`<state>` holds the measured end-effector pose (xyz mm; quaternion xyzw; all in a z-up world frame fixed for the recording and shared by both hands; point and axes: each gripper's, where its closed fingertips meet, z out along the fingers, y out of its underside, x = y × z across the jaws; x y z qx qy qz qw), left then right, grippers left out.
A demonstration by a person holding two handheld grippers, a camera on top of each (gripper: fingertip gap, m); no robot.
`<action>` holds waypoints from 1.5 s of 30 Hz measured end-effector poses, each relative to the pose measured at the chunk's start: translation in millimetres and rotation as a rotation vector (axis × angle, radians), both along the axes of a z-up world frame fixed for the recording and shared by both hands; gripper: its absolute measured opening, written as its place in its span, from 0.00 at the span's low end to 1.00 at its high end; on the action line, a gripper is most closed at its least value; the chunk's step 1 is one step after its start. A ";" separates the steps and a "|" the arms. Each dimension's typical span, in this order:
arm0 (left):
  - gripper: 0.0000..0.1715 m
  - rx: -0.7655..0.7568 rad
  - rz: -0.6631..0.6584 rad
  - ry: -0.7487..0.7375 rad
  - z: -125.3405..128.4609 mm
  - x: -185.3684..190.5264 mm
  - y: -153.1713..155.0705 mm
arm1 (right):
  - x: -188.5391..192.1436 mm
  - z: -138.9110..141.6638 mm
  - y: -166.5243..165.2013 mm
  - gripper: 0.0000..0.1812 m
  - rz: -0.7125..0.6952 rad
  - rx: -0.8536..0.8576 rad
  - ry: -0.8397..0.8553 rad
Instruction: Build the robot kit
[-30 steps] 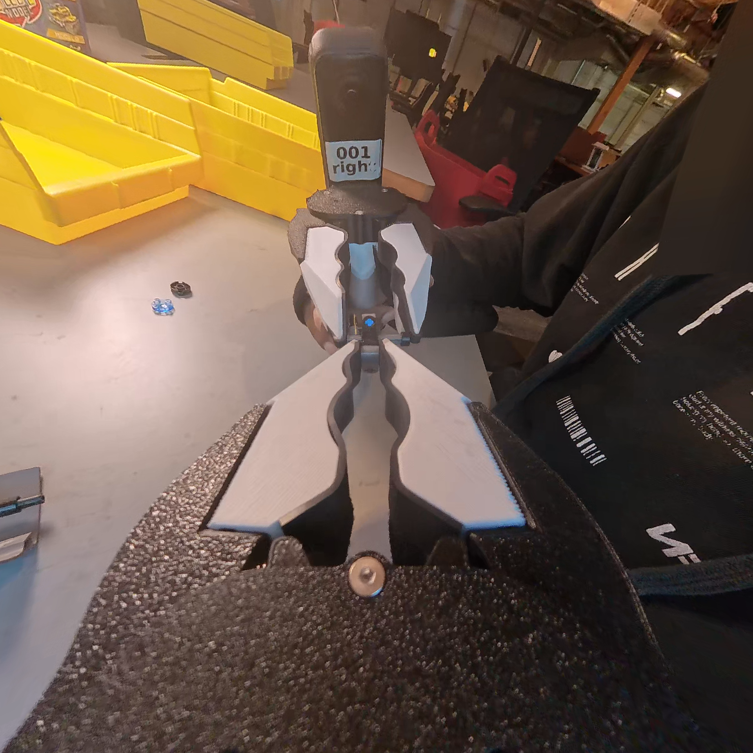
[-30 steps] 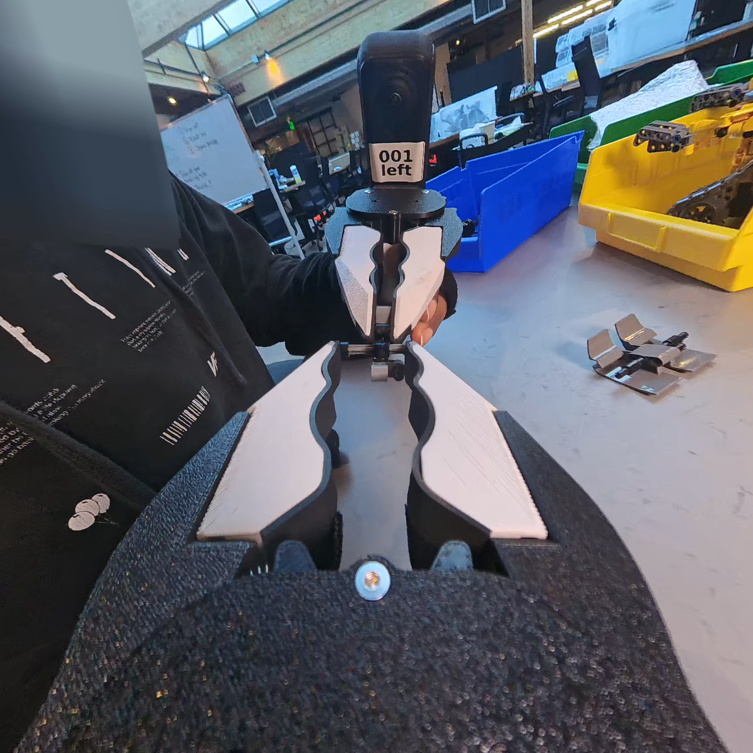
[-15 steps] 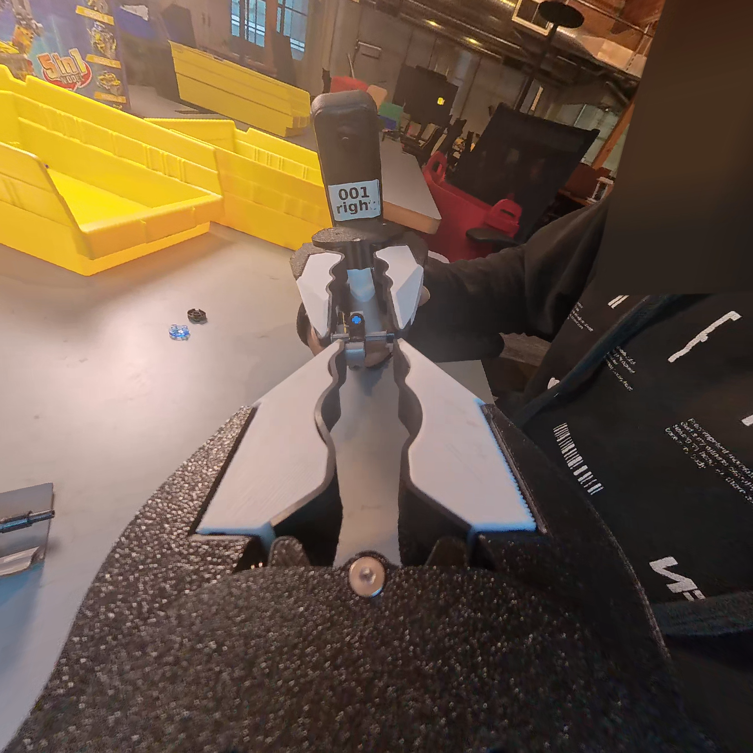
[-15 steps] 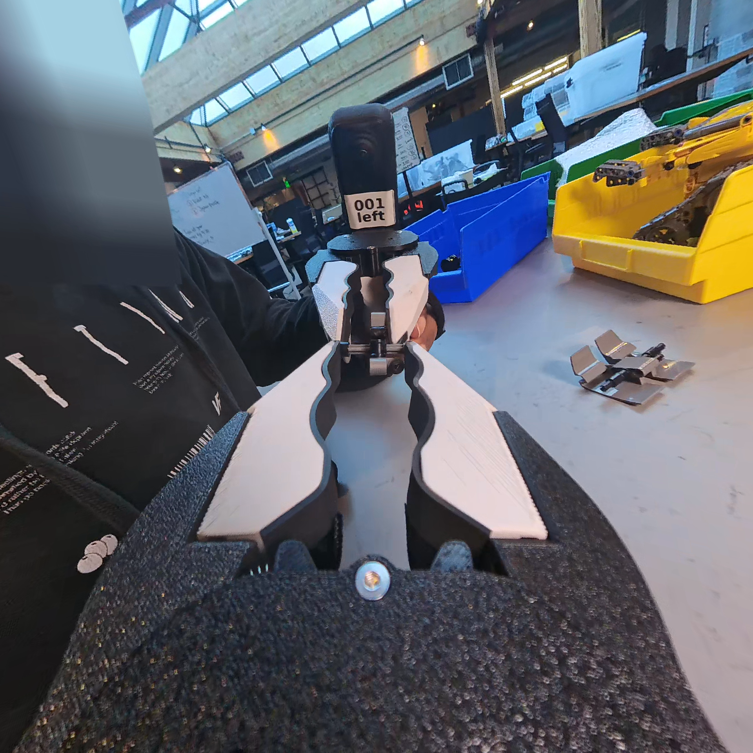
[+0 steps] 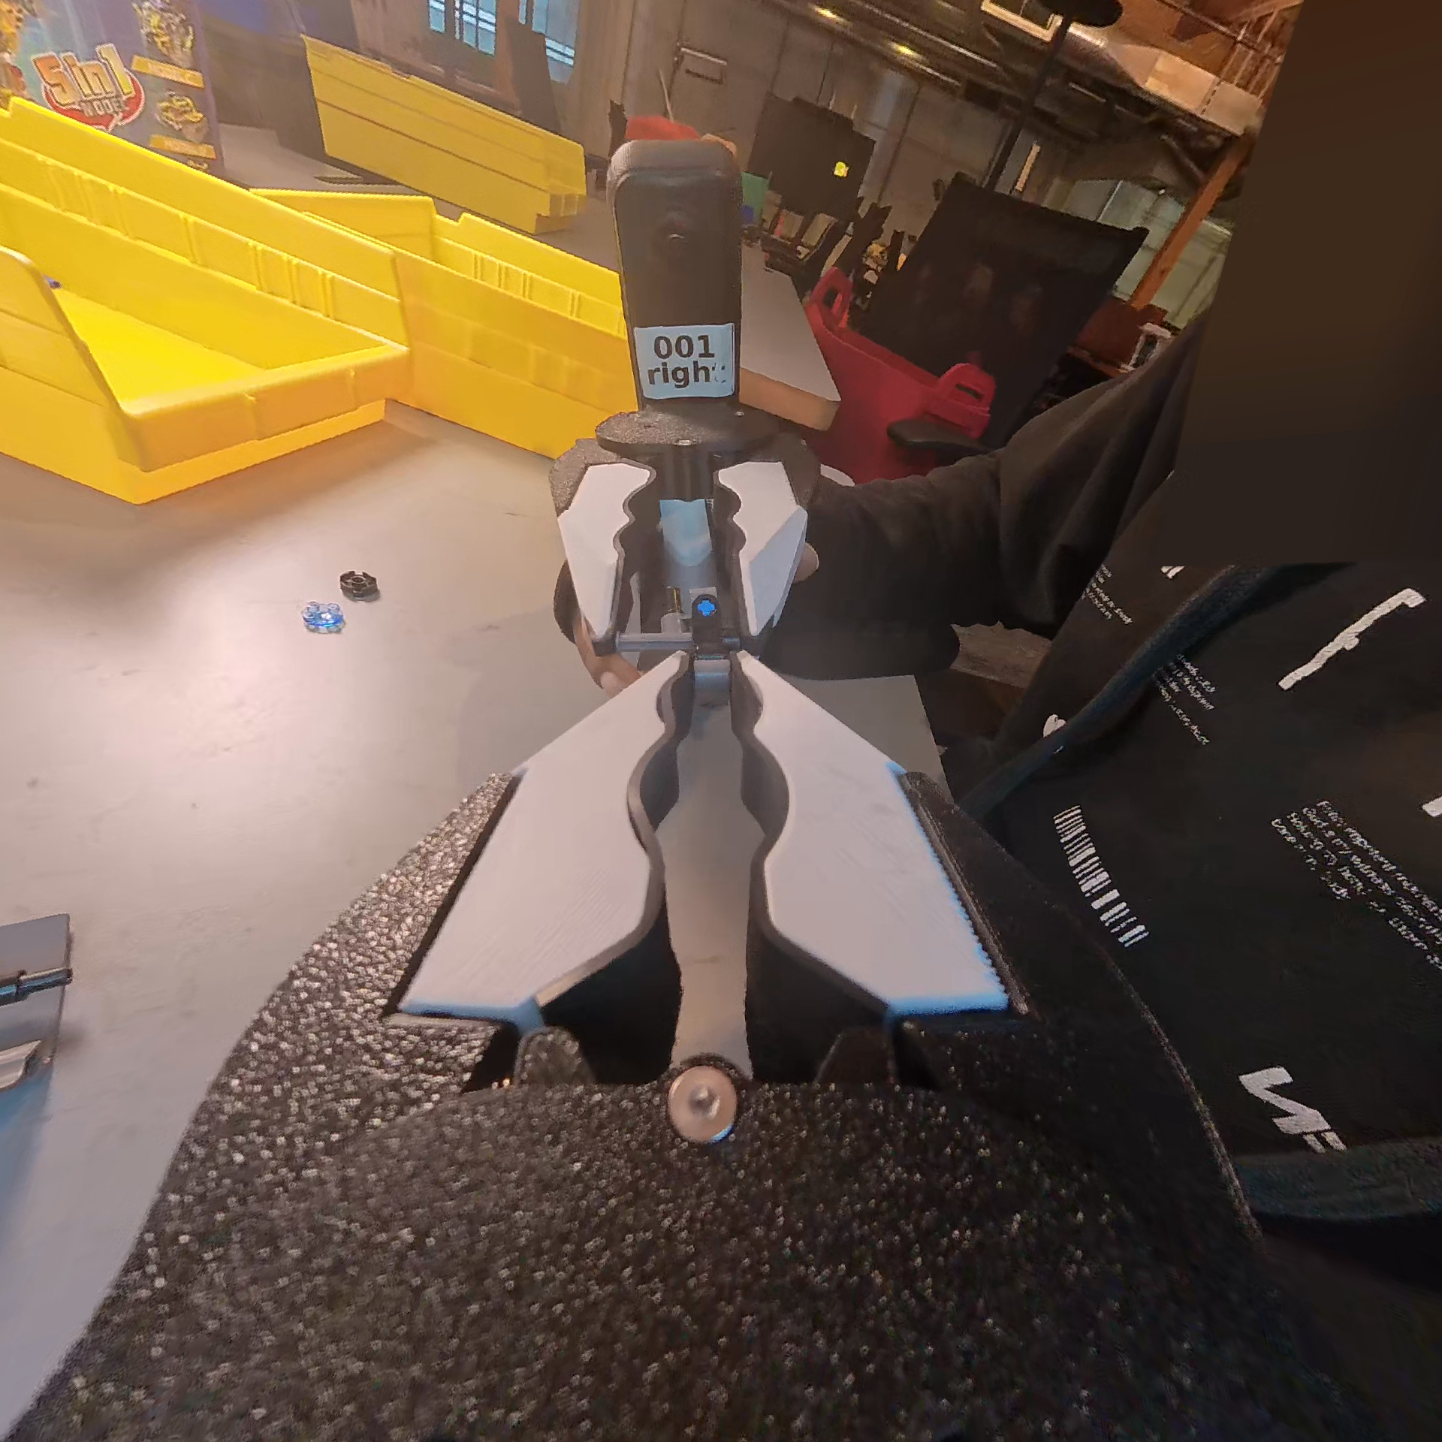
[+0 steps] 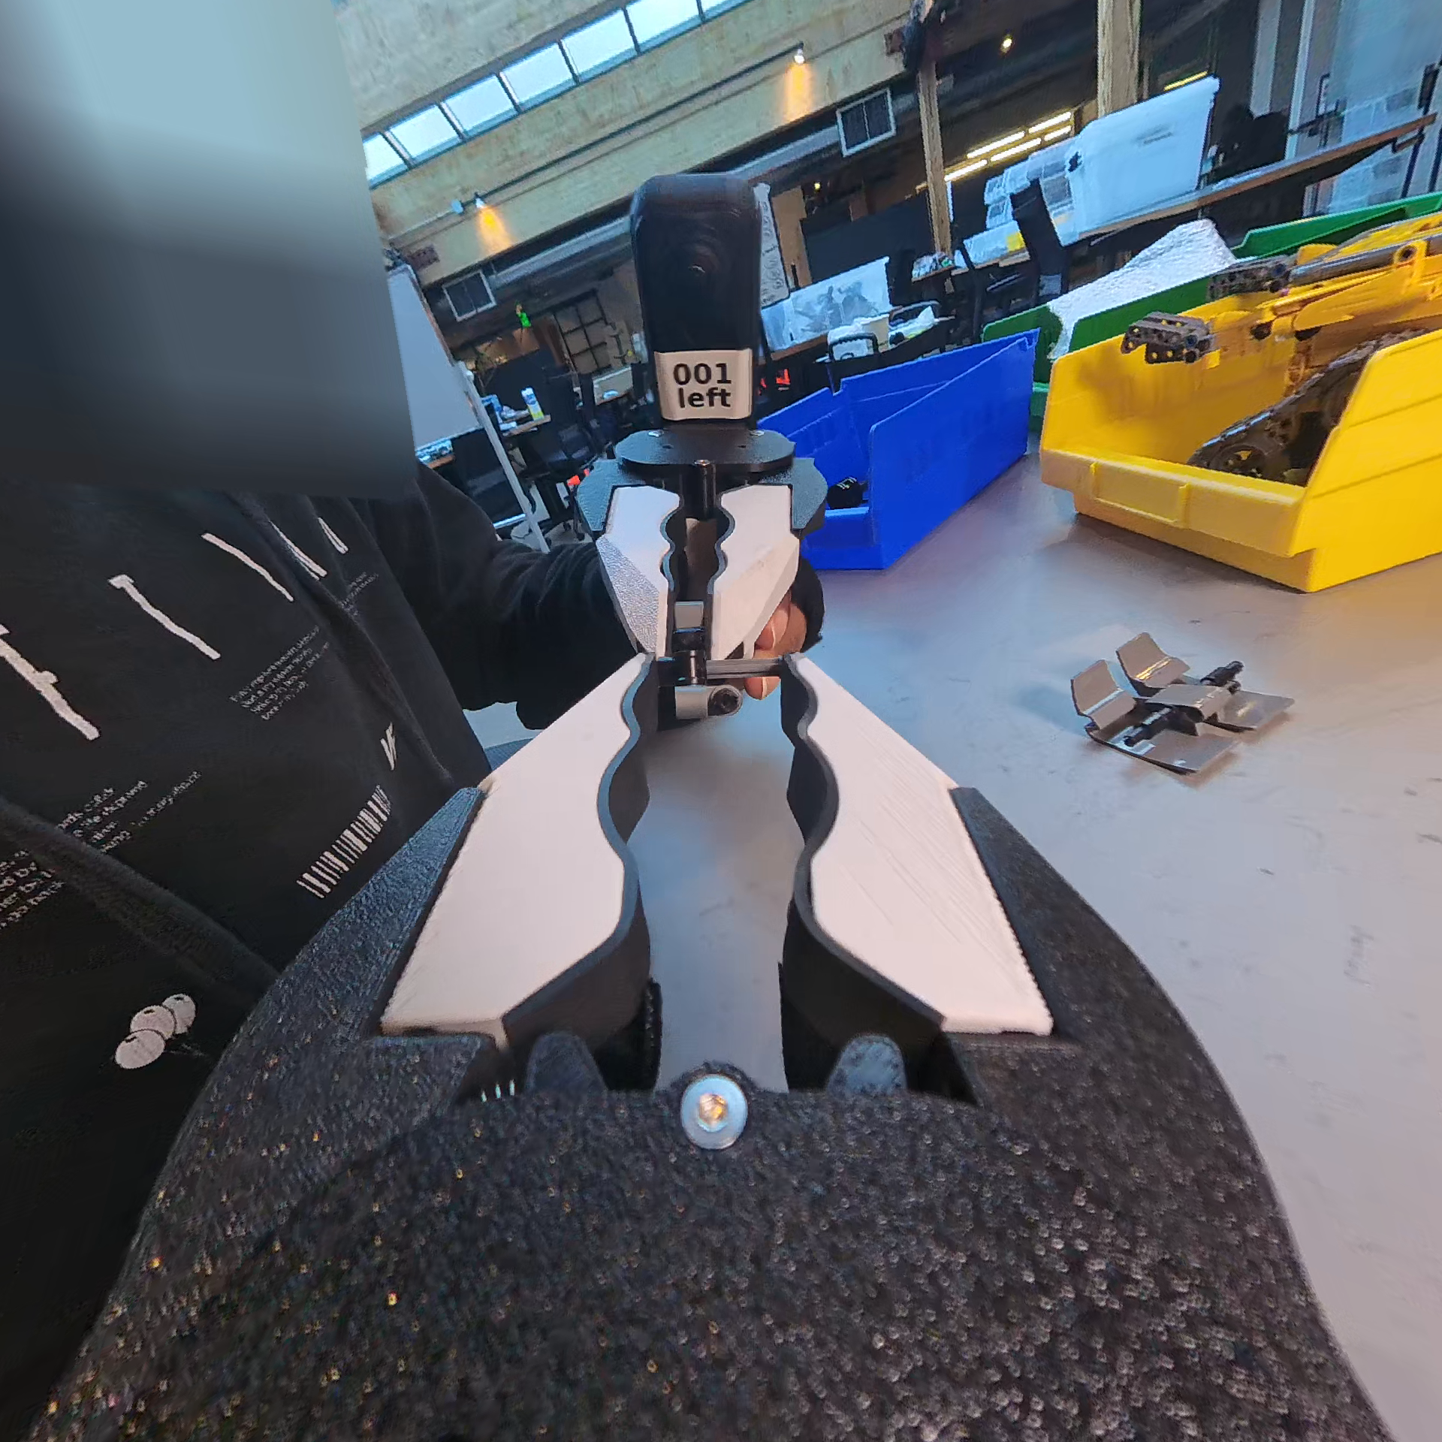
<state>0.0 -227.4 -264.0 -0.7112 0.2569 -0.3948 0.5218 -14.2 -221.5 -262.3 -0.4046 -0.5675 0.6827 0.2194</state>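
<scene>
My two grippers face each other tip to tip above a grey table [image 5: 195, 780]. My left gripper [image 5: 710, 667] is shut on a small grey connector [image 5: 712, 687]. That connector sits on a thin dark axle [image 5: 648, 641]. My right gripper [image 6: 718, 665] is shut on the axle [image 6: 749, 665], holding it end to end between its fingertips. In the right wrist view the connector [image 6: 706, 700] sits close to my left-hand finger, with the left gripper [image 6: 690, 648] above it. The right gripper [image 5: 671, 641] also shows in the left wrist view, with a blue pin end [image 5: 705, 606] behind the axle.
Yellow bins [image 5: 234, 374] stand at the back left. A blue bin [image 6: 921, 445] and a yellow bin [image 6: 1248, 484] holding a tracked model stand on the other side. A folded metal piece [image 6: 1170, 702] lies on the table. So do a small blue part [image 5: 318, 616] and a small black part [image 5: 359, 584]. A person in a black top is close by. Only a small space, under 4 cm, lies between the two pairs of fingers. The folded metal piece [image 6: 1170, 702] lies around 15 cm away from my right fingertips.
Both grippers have tilted, so more of the room shows above them. The connector now sits nearer one end of the axle. Both grips are unchanged.
</scene>
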 end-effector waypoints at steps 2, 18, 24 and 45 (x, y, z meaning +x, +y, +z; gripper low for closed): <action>0.04 0.002 0.011 0.011 -1.8 -4.3 2.0 | 1.3 -0.6 -5.9 0.17 0.020 0.016 0.003; 0.04 -0.023 0.000 -0.020 0.3 -2.9 1.0 | 5.8 4.3 -8.2 0.17 0.058 -0.004 0.012; 0.04 -0.027 -0.016 -0.029 0.8 -1.3 -0.7 | 8.8 5.6 -9.9 0.17 0.092 -0.041 0.003; 0.05 -0.017 0.025 -0.024 2.6 -3.0 3.2 | 5.7 7.9 -3.0 0.09 0.011 0.028 0.034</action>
